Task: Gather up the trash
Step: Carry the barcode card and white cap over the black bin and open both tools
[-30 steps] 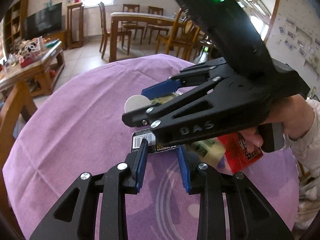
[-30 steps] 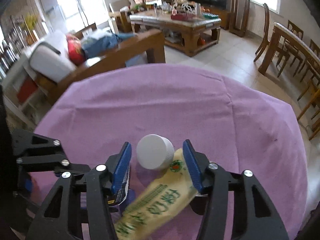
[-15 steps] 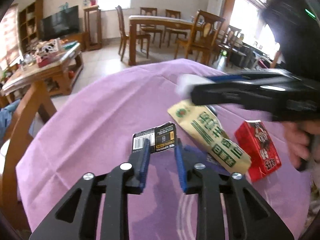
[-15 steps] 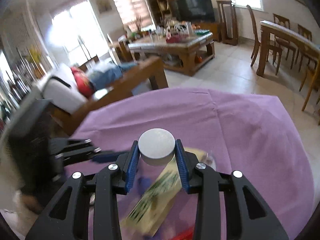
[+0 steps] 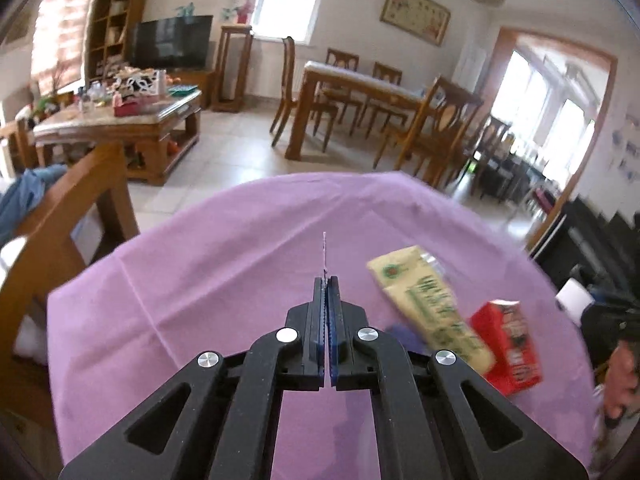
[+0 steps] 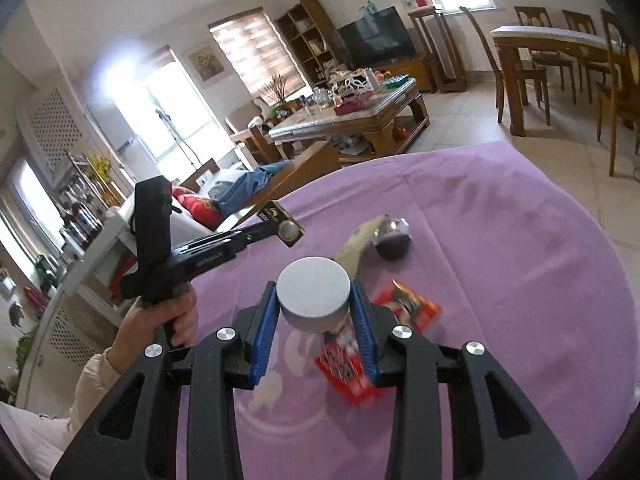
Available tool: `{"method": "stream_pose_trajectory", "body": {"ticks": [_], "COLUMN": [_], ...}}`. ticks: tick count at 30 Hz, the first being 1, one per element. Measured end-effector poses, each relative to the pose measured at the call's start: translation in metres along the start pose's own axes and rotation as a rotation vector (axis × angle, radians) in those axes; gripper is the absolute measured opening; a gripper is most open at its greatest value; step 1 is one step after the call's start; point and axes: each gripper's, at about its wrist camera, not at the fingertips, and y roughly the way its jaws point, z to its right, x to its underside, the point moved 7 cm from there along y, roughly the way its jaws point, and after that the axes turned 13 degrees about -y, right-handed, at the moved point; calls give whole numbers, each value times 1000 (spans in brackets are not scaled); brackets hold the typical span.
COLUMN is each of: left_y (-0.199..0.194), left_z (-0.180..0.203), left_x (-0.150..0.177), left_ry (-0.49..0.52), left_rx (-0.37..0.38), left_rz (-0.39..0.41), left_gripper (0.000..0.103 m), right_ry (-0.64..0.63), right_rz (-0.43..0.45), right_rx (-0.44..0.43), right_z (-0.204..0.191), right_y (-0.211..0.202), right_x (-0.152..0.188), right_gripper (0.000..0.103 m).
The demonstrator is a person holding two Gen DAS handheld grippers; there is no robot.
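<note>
The white cap (image 6: pixel 312 294) sits clamped in the right hand-held gripper (image 6: pixel 314 316), lifted above the purple tabletop (image 6: pixel 500 260). The left hand-held gripper (image 5: pixel 327 300), angled downward, has just closed tight on a thin black wrapper (image 6: pixel 280 222). A yellow packet (image 5: pixel 432 308) and red carton (image 5: pixel 508 344) lie on the cloth.

Tiled floor (image 5: pixel 240 148), wooden dining table (image 5: pixel 384 88), coffee table (image 5: pixel 120 116), television (image 5: pixel 172 42), bright windows (image 5: pixel 290 10).

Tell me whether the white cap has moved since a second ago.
Yes. The white cap, clamped in the right gripper, is lifted off the purple tablecloth, away from the yellow packet.
</note>
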Motion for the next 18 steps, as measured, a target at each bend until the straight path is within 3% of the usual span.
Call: {"method": "stream_pose_trajectory", "body": {"ticks": [5,8,18], "left_y": [-34,-47,-24], "left_z": [40,84,276], "left_x": [11,18,75], "left_ry": [-1,40,210], "left_rx": [76,131,367], "left_rz": [48,62,-14], "left_gripper": [2,2,2], "right_ry": [25,52,196], "right_rz": [65,116,327], "right_rx": [18,44,243], "right_z": [18,38,128], "right_y": [-40,-67,-192], "right_x": [12,17,58], "right_gripper": [35,35,35]}}
